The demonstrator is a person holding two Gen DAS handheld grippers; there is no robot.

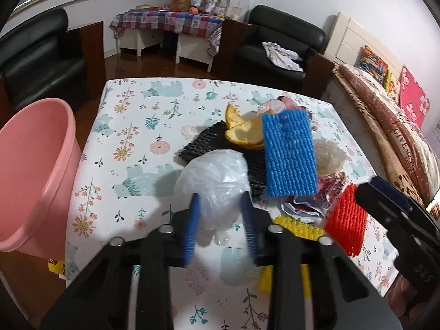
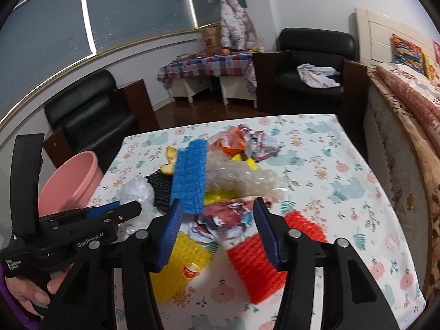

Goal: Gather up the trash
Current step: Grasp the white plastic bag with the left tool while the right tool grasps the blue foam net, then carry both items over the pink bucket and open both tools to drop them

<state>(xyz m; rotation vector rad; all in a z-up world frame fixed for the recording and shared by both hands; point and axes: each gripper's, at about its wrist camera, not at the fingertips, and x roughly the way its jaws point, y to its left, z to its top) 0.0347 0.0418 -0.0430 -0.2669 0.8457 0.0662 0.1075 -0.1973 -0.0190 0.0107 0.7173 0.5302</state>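
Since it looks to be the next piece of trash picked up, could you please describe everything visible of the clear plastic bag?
The clear plastic bag is a crumpled, translucent whitish film bunched into a loose ball. It lies on the floral tablecloth at the near-left edge of the trash pile, its far side against the black foam net. The left claw has its blue pads on either side of the bag's near end; firm pressing cannot be confirmed.

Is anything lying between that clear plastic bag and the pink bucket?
Nothing visible: only bare tablecloth lies between the clear plastic bag, in the left claw, and the pink bucket beside the table edge.
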